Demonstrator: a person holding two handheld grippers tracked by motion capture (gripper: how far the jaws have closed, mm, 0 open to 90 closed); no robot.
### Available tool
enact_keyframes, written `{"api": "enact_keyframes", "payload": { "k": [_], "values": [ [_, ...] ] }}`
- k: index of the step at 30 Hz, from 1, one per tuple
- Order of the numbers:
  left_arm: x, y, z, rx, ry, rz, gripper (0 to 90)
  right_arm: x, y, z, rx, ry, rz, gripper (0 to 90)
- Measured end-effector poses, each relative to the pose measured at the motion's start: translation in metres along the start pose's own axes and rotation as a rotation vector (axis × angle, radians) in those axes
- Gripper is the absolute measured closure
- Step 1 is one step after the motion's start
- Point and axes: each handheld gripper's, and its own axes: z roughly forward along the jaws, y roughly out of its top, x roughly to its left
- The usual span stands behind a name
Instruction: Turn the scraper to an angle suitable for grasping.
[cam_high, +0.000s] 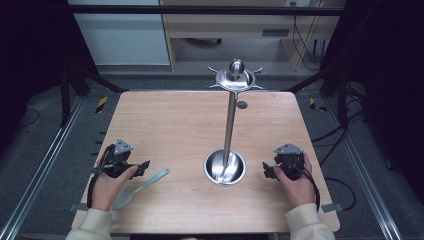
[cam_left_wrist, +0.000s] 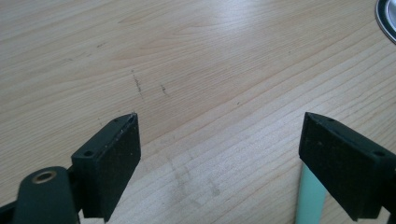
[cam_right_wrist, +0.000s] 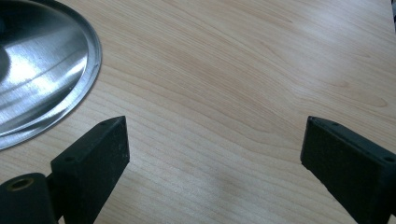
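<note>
1. Looking down from the high view, the left gripper (cam_high: 145, 165) rests near the table's (cam_high: 175, 120) left edge with its jaws spread and nothing between them; the pale green spatula (cam_high: 142, 186) lies just beside it on the side towards the table's middle, handle tip just past the jaw tips, blade back beside the left hand (cam_high: 107, 187); the right gripper (cam_high: 265, 170) sits at the opposite side, jaws apart and empty, pointing at the steel stand (cam_high: 229, 125); that stand's round base (cam_high: 225, 167) lies between the two grippers, much closer to the right one, its pole rising to a hooked crown (cam_high: 235, 78); a small grey disc (cam_high: 242, 104) lies well beyond both grippers, by the far edge.

2. Left gripper view: jaws wide, bare wood between them; the spatula's handle (cam_left_wrist: 310, 198) runs under the jaw on the right side, partly hidden by it; a sliver of the stand's base (cam_left_wrist: 387, 16) shows far ahead and to the right.

3. Right gripper view: jaws wide and empty; the stand's base (cam_right_wrist: 42, 65) lies ahead and to the left, close to the left-side jaw but not touching; plain tabletop ahead otherwise.
</note>
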Motion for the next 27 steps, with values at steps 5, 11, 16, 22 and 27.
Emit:
{"api": "enact_keyframes", "payload": {
  "k": [5, 11, 16, 22, 27],
  "values": [
    [-0.005, 0.001, 0.002, 0.004, -0.009, 0.016, 17.7, -0.001, 0.0, 0.0, -0.001, -0.003, -0.001, 8.3],
    [-0.015, 0.006, 0.003, 0.03, -0.045, 0.066, 34.5, -0.001, 0.0, 0.0, -0.001, -0.009, -0.003, 8.3],
    [-0.018, 0.006, 0.003, 0.04, -0.082, 0.089, 61.2, -0.001, 0.0, -0.001, -0.002, -0.008, -0.003, 8.3],
    [-0.021, 0.004, 0.007, 0.071, -0.11, 0.118, 80.9, -0.001, 0.0, 0.0, -0.002, -0.006, -0.01, 8.3],
    [-0.024, 0.006, 0.011, 0.094, -0.138, 0.14, 90.0, -0.001, 0.001, 0.001, -0.001, -0.006, -0.01, 8.3]
  ]
}}
